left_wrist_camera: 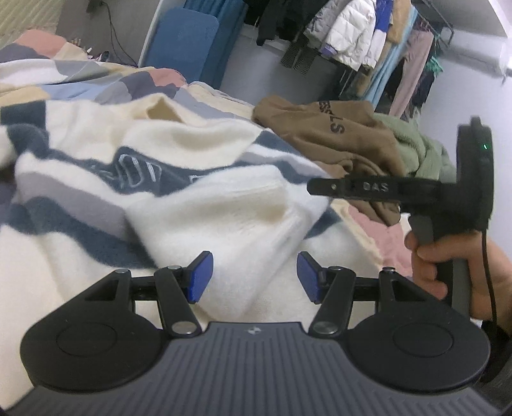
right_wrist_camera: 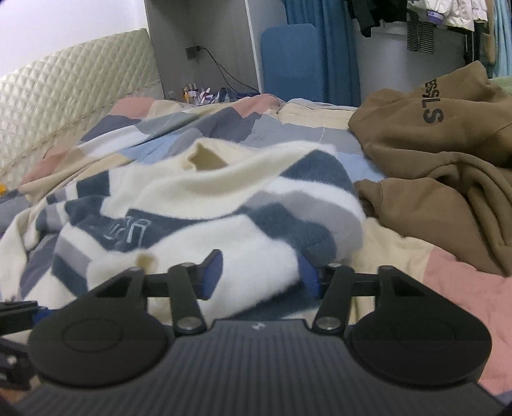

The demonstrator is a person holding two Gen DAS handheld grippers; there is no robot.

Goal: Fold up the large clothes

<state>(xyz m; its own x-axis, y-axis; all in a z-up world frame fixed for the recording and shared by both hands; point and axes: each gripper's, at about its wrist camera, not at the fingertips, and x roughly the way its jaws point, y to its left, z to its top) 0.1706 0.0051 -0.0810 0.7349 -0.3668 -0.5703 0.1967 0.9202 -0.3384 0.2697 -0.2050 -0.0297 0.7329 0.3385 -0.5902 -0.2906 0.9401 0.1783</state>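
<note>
Across the bed (right_wrist_camera: pixel 448 278), on its patchwork quilt (right_wrist_camera: pixel 166 128), lies the striped fleece sweater (right_wrist_camera: pixel 198 198), cream with navy and grey bands, rumpled and partly doubled over itself. My left claw (left_wrist_camera: pixel 254 276) hangs over its white part, blue pads (left_wrist_camera: pixel 200 276) spread with only fleece showing behind the gap, not pinched. My right claw (right_wrist_camera: pixel 260 276) has a thick white fold of the same sweater between its pads; whether they press on it I cannot tell. From the left view I see my right hand (left_wrist_camera: pixel 448 265) wrapped round that tool's grip. Just beside the sweater sits a brown hoodie (right_wrist_camera: pixel 448 134) in a heap, a green fleece garment (left_wrist_camera: pixel 419 150) behind it. Beyond the bed, jackets (left_wrist_camera: pixel 352 28) hang on a rack.
</note>
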